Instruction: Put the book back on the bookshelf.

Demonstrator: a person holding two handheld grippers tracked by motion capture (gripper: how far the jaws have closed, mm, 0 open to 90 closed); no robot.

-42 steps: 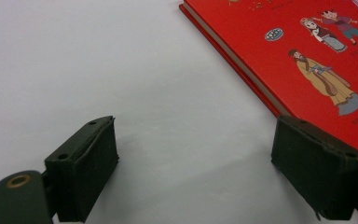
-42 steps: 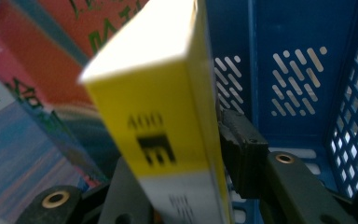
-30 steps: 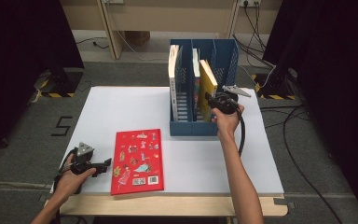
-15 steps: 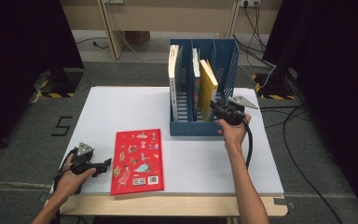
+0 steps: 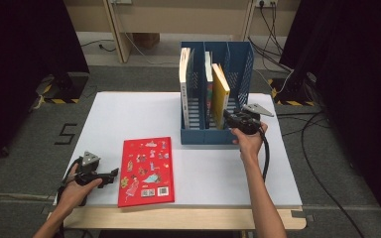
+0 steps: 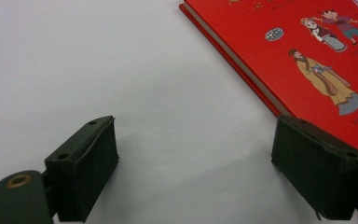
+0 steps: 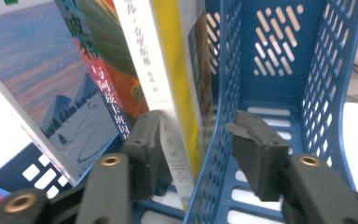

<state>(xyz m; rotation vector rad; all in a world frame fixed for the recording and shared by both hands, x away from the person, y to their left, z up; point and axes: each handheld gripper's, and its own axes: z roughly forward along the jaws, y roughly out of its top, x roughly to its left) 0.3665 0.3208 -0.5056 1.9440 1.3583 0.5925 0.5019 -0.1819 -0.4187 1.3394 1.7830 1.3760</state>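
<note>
The right gripper (image 7: 193, 154) is letting go of the yellow book (image 5: 220, 94), now standing tilted in the blue rack (image 5: 206, 136); its jaws have just been opening, with the spine and a rack divider between them. The left gripper (image 6: 196, 170) is waiting, spread and empty, beside the red book (image 5: 146, 171) lying flat on the table (image 5: 218, 168). Next move, likely: backing the right gripper out without tipping the book.

Both tongs (image 5: 113, 173) (image 5: 226, 115) agape
</note>
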